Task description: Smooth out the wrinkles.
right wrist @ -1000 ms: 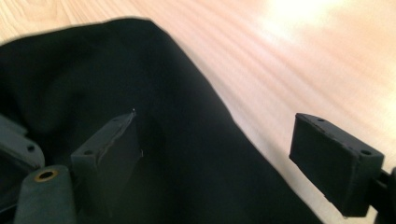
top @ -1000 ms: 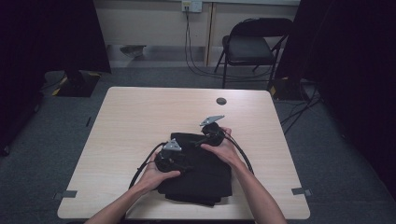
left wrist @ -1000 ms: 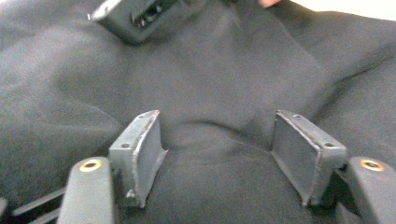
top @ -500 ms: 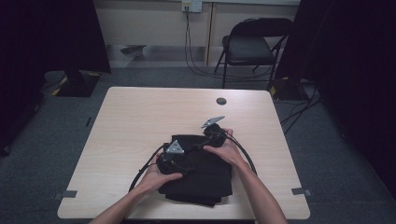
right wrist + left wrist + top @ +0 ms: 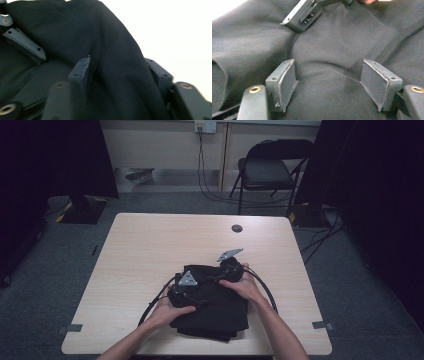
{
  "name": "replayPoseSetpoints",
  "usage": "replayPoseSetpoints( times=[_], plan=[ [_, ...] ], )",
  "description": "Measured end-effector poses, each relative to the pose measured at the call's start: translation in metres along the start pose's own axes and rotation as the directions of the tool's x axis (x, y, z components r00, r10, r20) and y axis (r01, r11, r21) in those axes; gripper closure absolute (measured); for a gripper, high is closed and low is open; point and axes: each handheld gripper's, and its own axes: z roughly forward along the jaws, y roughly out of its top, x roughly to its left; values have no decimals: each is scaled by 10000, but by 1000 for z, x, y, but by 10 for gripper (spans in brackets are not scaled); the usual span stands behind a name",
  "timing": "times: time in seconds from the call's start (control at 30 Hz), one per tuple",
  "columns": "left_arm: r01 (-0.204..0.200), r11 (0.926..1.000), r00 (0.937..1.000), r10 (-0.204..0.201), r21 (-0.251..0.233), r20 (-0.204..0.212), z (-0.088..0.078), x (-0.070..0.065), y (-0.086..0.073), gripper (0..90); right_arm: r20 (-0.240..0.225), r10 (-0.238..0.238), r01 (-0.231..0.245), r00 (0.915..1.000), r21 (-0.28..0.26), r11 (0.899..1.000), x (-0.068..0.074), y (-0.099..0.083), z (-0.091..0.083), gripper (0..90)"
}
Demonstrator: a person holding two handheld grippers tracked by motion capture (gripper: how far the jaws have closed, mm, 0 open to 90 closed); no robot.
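Note:
A folded black cloth (image 5: 220, 312) lies on the near middle of the wooden table (image 5: 150, 250). My left gripper (image 5: 197, 295) rests on it, open; its pads (image 5: 287, 82) stand wide apart on flat fabric (image 5: 329, 57). My right gripper (image 5: 221, 279) comes in from the cloth's far right edge. Its jaws have just been closing, and a raised fold of the cloth (image 5: 120, 62) fills the gap between its pads (image 5: 81, 71), which press on it. Each gripper view also shows a jaw of the other gripper: the right gripper's jaw (image 5: 303, 15) and the left gripper's jaw (image 5: 25, 45).
A small dark round disc (image 5: 236, 228) sits near the table's far edge. Behind the table, a black folding chair (image 5: 270, 170) stands by the wall. Cables loop from both grippers over the cloth's sides.

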Motion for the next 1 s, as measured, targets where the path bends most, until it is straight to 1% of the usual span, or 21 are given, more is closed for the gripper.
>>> replayPoseSetpoints(
  times=[0.07, 0.13, 0.23, 0.33, 0.4, 0.5, 0.57, 0.6, 0.67, 0.7, 0.77, 0.8, 0.83, 0.87, 0.9, 0.93, 0.97, 1.0],
  plan=[
    [-2, 10000, 10000, 2, -18, 3, 0, 0, 0, 280, -74, 1, -1, 10000, 12, 10000, 1, 0, -1, 501],
    [-1, 10000, 10000, 1, -47, -6, 0, 0, 0, 280, -254, 44, -43, 9997, 50, 10000, 2, 0, -1, 578],
    [-48, 10000, 10000, 48, -26, -14, 0, 0, 0, 281, -450, 47, -43, 9990, 90, 10000, 4, 1, -1, 656],
    [-18, 10000, 10000, 18, -36, -27, 0, -1, 0, 282, -325, -55, 56, 9995, 46, 10000, 7, 1, -2, 686],
    [-19, 10000, 10000, 19, -43, -14, 0, 0, 0, 283, -243, 11, -12, 9997, -28, 10000, 8, 1, -3, 697],
    [-45, 9999, 10000, 44, 151, 69, -1, 0, 2, 283, -194, 116, -121, 9997, -222, 9997, 9, 0, -6, 708],
    [127, 9995, 9997, -133, 283, 214, -4, 0, 7, 293, -207, 230, -236, 9995, -292, 9993, 8, -2, -8, 711],
    [83, 9998, 9994, -88, 160, 341, -7, -1, 9, 310, -223, 293, -299, 9993, -305, 9991, 8, -3, -9, 713],
    [-43, 9999, 9973, 51, -107, 732, -15, -5, 13, 356, -167, 307, -312, 9994, -329, 9990, 7, -5, -11, 715],
    [-142, 9995, 9957, 168, -291, 909, -21, -9, 15, 355, -139, 324, -329, 9994, -328, 9989, 6, -5, -13, 715],
    [-278, 9980, 9907, 351, -571, 1312, -32, -17, 17, 344, -62, 415, -417, 9991, -392, 9984, 3, -6, -16, 717],
    [-182, 9971, 9855, 304, -741, 1667, -40, -22, 18, 338, 2, 411, -411, 9992, -384, 9984, 3, -6, -17, 717],
    [-122, 9968, 9814, 270, -785, 1901, -45, -26, 17, 338, 139, 415, -409, 9990, -406, 9983, 2, -5, -19, 717],
    [-215, 9967, 9781, 373, -787, 2049, -49, -31, 15, 335, 174, 457, -449, 9988, -427, 9981, 0, -5, -20, 717],
    [-469, 9965, 9775, 601, -694, 2022, -52, -36, 12, 333, 211, 472, -462, 9987, -451, 9979, -1, -5, -22, 717],
    [-774, 9953, 9797, 867, -577, 1810, -54, -40, 8, 335, 242, 505, -492, 9984, -531, 9974, -1, -5, -23, 718],
    [-907, 9951, 9797, 963, -394, 1757, -54, -41, 5, 340, 242, 549, -533, 9982, -613, 9967, -2, -4, -25, 718],
    [-937, 9955, 9777, 947, -144, 1875, -53, -40, 1, 338, 283, 562, -542, 9980, -671, 9963, -3, -4, -26, 719]
  ],
)
